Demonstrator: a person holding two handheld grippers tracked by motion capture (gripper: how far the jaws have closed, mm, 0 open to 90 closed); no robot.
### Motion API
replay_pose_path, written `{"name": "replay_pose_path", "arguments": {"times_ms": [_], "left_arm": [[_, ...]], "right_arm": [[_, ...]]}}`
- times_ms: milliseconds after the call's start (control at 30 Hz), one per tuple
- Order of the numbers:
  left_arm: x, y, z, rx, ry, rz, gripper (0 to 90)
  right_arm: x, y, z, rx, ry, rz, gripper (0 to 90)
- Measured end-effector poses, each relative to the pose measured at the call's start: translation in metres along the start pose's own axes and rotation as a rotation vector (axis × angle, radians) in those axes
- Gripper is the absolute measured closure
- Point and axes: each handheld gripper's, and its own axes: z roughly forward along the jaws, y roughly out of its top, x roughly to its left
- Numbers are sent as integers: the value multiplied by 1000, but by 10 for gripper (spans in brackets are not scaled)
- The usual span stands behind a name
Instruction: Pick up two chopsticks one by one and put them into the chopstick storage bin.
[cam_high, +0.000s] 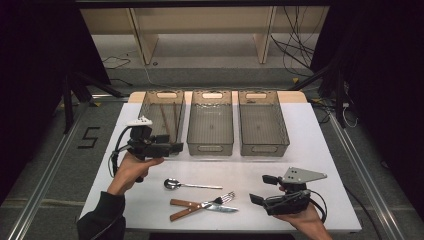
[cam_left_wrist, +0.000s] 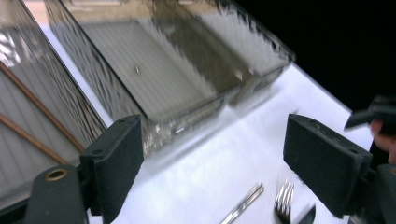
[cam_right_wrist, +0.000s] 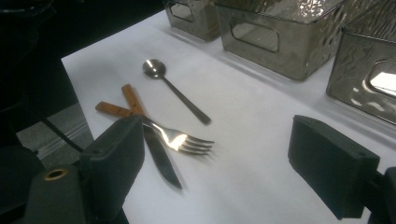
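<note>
A white table (cam_high: 300, 150) is seen from above, with three ribbed, smoke-tinted plastic bins lined up side by side along its far half. The left bin (cam_high: 161, 116) contains two thin brown chopsticks (cam_high: 165, 120) (lying lengthwise); the middle bin (cam_high: 211, 121) and the right bin (cam_high: 262, 122) are set just beside it.

The left gripper (cam_high: 176, 147) is held in a hand (cam_high: 131, 169) just in front of the left bin's near end, pointing toward the right side of the table. Its jaws are spread wide with nothing between them, as is confirmed in the left gripper view, where only bare table and the bins' near corners are seen between the two black pads.

The right gripper (cam_high: 263, 188) is held low over the near right part of the table, pointing left toward the cutlery. Its jaws are likewise parted and empty, as the right gripper view shows.

The cutlery is laid on the near middle of the table, between the two grippers. A metal spoon (cam_high: 189, 185) lies with its bowl to the left. Just in front of it, a wooden-handled fork (cam_high: 202, 205) and a wooden-handled knife (cam_high: 206, 206) are crossed over each other (handles to the left, tines and blade to the right). None of the three is touched by either gripper.
</note>
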Motion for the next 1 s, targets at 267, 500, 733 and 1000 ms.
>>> {"name": "replay_pose_path", "arguments": {"times_ms": [267,500,733,1000], "left_arm": [[-7,-15,8,40,28,56,192],[-17,-25,10,74,36,96,192],[-26,-35,21,130,56,151,192],[-28,-42,30,198,83,211,197]], "right_arm": [[0,-4,4,0,-2,-9,195],[0,-7,4,3,-10,-20,196],[-3,-10,1,-1,-18,-11,197],[-2,-11,3,8,-18,-15,198]]}}
